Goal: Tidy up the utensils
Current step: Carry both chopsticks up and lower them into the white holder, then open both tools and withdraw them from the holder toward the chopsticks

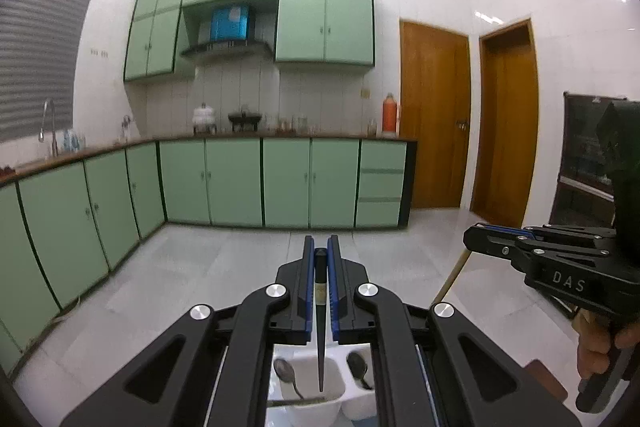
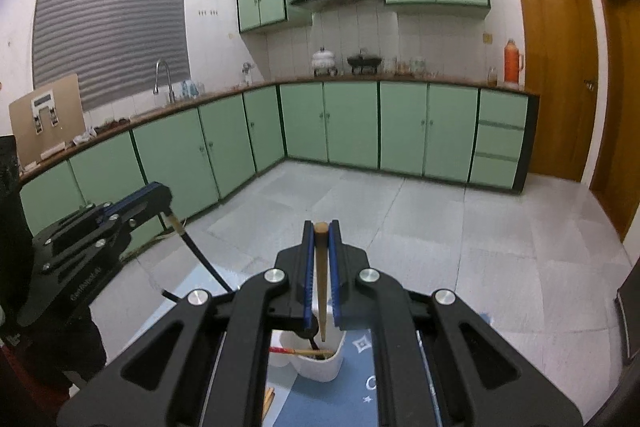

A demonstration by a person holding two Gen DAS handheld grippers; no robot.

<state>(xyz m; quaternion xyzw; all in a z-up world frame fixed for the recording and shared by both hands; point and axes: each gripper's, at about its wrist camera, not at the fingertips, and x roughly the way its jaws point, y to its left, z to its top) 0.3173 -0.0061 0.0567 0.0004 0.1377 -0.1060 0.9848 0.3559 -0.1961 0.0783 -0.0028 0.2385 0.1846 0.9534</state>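
A kitchen with pale green cabinets (image 1: 236,183) along two walls, a white tiled floor (image 1: 224,259) and two wooden doors (image 1: 434,115) at the right. The floor between the grippers and the cabinets is wide and bare.

The left hand-held gripper (image 1: 321,255) is clamped narrow on one dark chopstick (image 1: 321,327). Its long axis runs along the blue fingers (image 1: 307,291), thick end at the fingertips, thin tip pointing back and down over a white utensil holder (image 1: 316,405). In the left wrist view the holder shows two compartments, with one spoon (image 1: 285,375) in each, bowls up.

The right hand-held gripper (image 2: 321,231) is likewise closed narrow on one light wooden chopstick (image 2: 321,287), blunt end at the fingertips, tip pointing down into the holder (image 2: 320,367). A few chopsticks (image 2: 304,351) lie slanted inside; their number is unclear. The holder stands on a blue mat (image 2: 352,399) on the table, near its far edge, with floor beyond.

Each gripper appears at the side of the other's view, well apart. A person's hand (image 1: 600,351) holds the right gripper's handle.
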